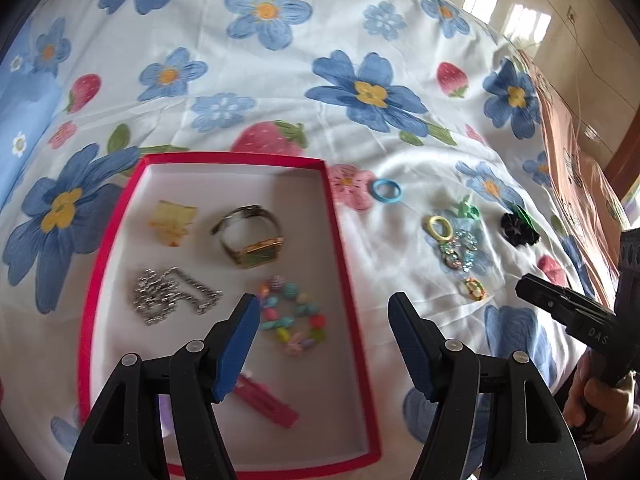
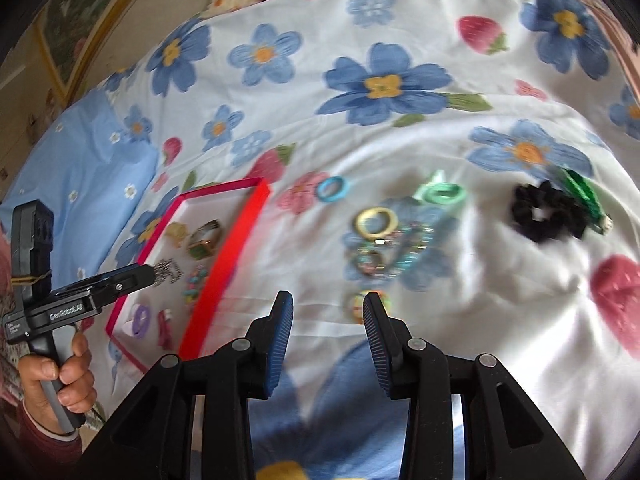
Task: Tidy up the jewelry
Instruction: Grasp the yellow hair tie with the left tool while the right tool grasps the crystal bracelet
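"DAS" readable on right gripper [image 1: 538, 290] body in left wrist view; "GenRobot.AI" on left gripper [image 2: 154, 274] body in right wrist view. Left gripper spread wide, holding nothing, over red-rimmed tray [image 1: 340, 240]; bead bracelet [image 1: 294, 318] just ahead between fingertips, silver chain [image 1: 172, 294] left of left fingertip, pink clip [image 1: 266, 402] below it, gold watch [image 1: 250, 236] further ahead. Right gripper [image 2: 327, 306] released, empty; small multicoloured ring [image 2: 358, 306] on floral bedsheet [image 2: 440, 320] between fingertips, black scrunchie [image 2: 546, 214] ahead to right.
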The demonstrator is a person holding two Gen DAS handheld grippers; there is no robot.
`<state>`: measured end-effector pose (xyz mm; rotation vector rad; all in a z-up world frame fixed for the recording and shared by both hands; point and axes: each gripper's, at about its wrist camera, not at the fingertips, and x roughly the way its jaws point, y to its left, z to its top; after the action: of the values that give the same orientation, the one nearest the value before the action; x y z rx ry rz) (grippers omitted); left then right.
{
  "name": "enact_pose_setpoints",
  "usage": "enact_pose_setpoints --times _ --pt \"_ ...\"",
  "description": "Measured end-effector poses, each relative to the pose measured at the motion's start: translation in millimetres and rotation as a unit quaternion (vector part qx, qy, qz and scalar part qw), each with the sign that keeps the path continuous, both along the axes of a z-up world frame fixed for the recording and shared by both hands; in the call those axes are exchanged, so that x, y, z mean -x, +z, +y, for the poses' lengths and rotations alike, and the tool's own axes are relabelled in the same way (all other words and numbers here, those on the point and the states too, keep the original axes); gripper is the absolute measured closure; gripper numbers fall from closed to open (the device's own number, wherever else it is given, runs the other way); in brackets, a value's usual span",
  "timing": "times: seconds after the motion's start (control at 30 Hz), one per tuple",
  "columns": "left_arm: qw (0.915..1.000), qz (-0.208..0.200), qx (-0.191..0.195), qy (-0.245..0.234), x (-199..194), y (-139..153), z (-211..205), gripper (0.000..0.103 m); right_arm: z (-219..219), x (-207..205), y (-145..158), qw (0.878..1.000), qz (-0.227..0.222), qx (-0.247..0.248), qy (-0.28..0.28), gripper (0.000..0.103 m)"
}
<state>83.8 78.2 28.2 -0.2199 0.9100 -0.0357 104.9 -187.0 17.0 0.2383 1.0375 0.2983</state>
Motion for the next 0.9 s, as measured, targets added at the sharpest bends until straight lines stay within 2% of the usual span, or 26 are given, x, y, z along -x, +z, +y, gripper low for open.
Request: enact_pose_setpoints --times 0.53,0.9 --pt "0.9990 0.016 -0.018 -0.038 -65.4 -13.3 -46.8 0.037 -41.2 -31.3 -18.1 0.999 0.008 0.010 -0.034 0.065" --pt "0.9961 0.037 -0.026 -0.075 -143.2 -40.7 -83.4 0.038 -41.6 -71.8 -54.5 0.998 0.044 0.025 -0.025 0.066"
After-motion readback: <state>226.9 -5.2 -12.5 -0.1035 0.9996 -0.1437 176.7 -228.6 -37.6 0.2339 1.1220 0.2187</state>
